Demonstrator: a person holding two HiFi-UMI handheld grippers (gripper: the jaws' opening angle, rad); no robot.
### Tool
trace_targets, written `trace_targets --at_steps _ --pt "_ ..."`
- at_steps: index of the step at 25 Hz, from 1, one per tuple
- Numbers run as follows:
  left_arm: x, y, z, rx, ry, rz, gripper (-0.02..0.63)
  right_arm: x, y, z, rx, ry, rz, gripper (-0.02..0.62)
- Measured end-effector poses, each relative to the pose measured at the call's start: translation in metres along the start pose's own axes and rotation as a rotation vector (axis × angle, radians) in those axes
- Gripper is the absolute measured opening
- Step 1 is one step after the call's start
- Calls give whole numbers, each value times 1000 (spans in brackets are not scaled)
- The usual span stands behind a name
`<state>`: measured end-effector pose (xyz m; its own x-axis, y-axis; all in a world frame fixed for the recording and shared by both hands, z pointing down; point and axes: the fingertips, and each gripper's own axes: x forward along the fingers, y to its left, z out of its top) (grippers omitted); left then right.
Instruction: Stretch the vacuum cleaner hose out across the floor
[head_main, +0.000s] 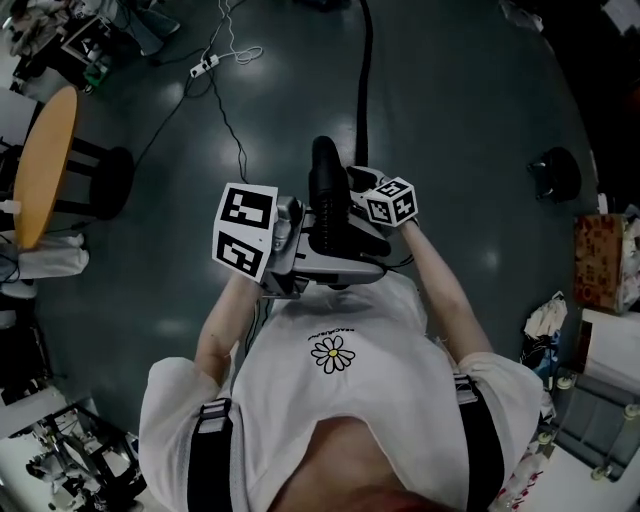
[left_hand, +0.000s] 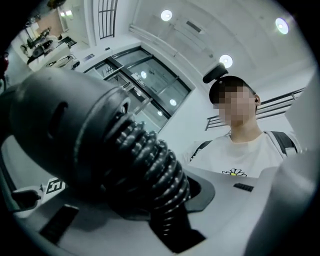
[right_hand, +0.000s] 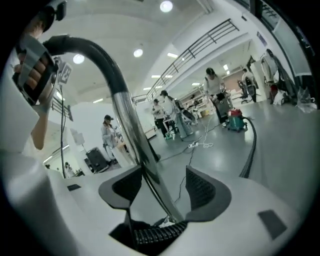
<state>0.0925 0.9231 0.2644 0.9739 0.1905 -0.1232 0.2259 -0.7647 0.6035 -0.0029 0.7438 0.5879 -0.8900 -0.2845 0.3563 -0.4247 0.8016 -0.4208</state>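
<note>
In the head view I hold the black end of the vacuum hose (head_main: 326, 190) in front of my chest, between both grippers. From there the hose (head_main: 365, 60) runs away over the dark floor to the frame's top. My left gripper (head_main: 290, 240) sits at its left side. In the left gripper view the ribbed hose (left_hand: 150, 165) and its thick cuff (left_hand: 65, 135) fill the jaws, which are shut on it. My right gripper (head_main: 360, 215) is at the right side. In the right gripper view the chrome tube (right_hand: 131, 132) with its black bend passes between the pads (right_hand: 201, 190), against the left one and apart from the right.
A green and red vacuum cleaner (right_hand: 235, 120) stands far off, its hose (right_hand: 251, 147) lying on the floor. A power strip (head_main: 205, 67) with white cable lies ahead. A round wooden table (head_main: 45, 160) and black stool (head_main: 112, 182) stand left; boxes (head_main: 600, 262) right. Several people stand behind.
</note>
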Motion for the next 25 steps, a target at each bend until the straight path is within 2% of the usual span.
trace_targets --at_steps 2,6,11,16,20,25 --pt "-3 3 1 7 3 18 115 9 4 -14 -41 83 48 265" --pt "-8 8 8 10 -15 58 117 23 38 -27 -179 215 214 265" --pt "-10 11 9 68 11 106 117 60 35 -5 -206 173 213 265" --pt "-25 13 19 58 -21 120 117 90 36 7 -365 223 190 265" --pt "-26 15 17 56 -7 139 115 98 41 3 -353 226 239 265" --pt "-28 6 19 87 -27 141 117 105 9 -10 -219 266 149 265"
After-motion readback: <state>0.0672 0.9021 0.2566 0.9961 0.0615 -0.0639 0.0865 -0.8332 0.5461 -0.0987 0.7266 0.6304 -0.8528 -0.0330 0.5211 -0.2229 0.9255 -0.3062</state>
